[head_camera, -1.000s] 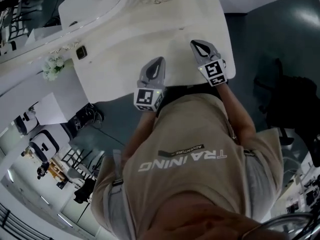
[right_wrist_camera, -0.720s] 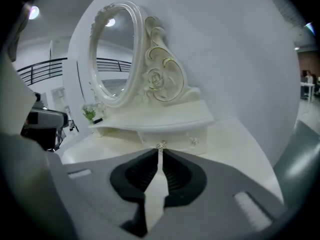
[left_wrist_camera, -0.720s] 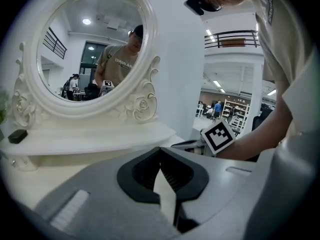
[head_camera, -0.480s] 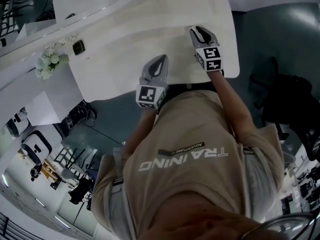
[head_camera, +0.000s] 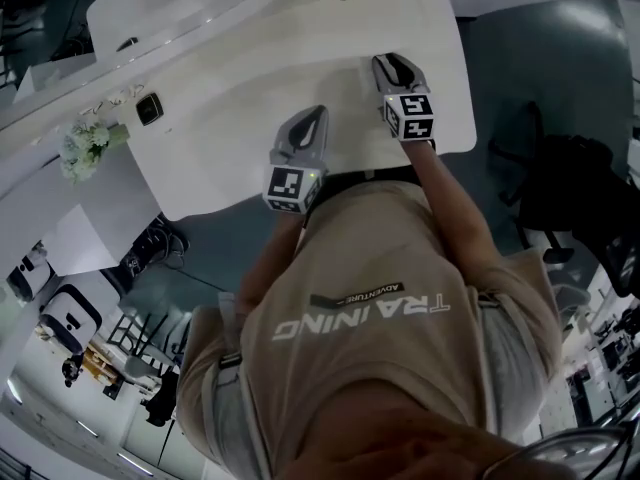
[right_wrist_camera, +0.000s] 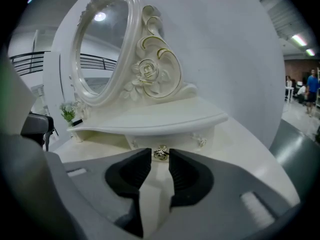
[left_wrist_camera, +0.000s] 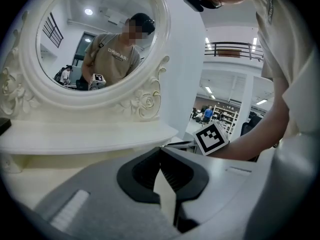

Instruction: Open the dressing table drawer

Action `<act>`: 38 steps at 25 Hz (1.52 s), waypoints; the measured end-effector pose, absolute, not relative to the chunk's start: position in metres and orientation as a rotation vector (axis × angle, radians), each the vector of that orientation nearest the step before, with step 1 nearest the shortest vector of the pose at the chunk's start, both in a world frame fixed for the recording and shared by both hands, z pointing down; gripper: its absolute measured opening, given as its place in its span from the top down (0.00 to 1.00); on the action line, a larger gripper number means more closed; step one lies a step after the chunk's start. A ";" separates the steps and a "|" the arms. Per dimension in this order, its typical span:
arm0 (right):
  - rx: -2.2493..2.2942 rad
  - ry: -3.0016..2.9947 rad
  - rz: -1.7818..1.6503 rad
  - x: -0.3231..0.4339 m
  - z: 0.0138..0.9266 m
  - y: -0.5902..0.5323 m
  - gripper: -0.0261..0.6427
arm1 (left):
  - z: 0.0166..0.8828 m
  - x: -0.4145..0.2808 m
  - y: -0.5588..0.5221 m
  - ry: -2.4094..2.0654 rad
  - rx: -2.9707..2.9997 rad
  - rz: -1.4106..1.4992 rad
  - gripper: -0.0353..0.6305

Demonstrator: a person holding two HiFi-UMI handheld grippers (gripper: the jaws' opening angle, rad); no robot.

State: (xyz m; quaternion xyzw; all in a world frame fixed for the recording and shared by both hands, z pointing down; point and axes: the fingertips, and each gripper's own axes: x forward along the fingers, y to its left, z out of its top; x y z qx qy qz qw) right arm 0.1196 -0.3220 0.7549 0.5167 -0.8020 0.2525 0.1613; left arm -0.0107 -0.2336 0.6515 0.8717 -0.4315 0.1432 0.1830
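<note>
Small drawer (right_wrist_camera: 176,137) tucked under the raised shelf (right_wrist_camera: 165,118) at the back of the dressing table (head_camera: 300,88), below the oval mirror (right_wrist_camera: 100,49). No gap showing round its front, so judged shut. Gilt knob (right_wrist_camera: 160,154) at the middle of that front, untouched.

Right gripper (right_wrist_camera: 160,160) aimed straight at the knob, jaws spread and just now opening. Knob framed in the gap at the tips, apparently just beyond them, with nothing between the pads. Hovers low over the table top in the head view, toward the right edge.

Left gripper (left_wrist_camera: 160,150) further left and nearer the person, tips pressed together on nothing, pointing toward the mirror. Plays no visible part in the reach.

Further out, a sprig of white flowers (head_camera: 85,146) at the table's left end, a small dark object (head_camera: 149,108) near it.

Step in hand, as judged: the approach to the knob, grasp not yet made. Next calls for easing the right gripper forward until the knob sits between the pads, closing firmly, then drawing straight back along the drawer's run. Small, rounded knob, so likely to slip from a shallow or off-centre pinch. Level pull advisable, to keep the little drawer from jamming.
</note>
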 end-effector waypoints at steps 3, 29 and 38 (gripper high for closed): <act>1.515 -2.261 0.725 0.117 0.759 -0.331 0.79 | 0.646 -0.018 -0.240 -1.225 2.472 0.403 0.94; 1.522 -2.182 0.672 0.113 0.764 -0.271 0.81 | 0.631 -0.032 -0.175 -1.161 2.546 0.314 0.94; 1.489 -2.188 0.667 0.118 0.762 -0.263 0.80 | 0.617 -0.028 -0.160 -1.222 2.522 0.301 0.94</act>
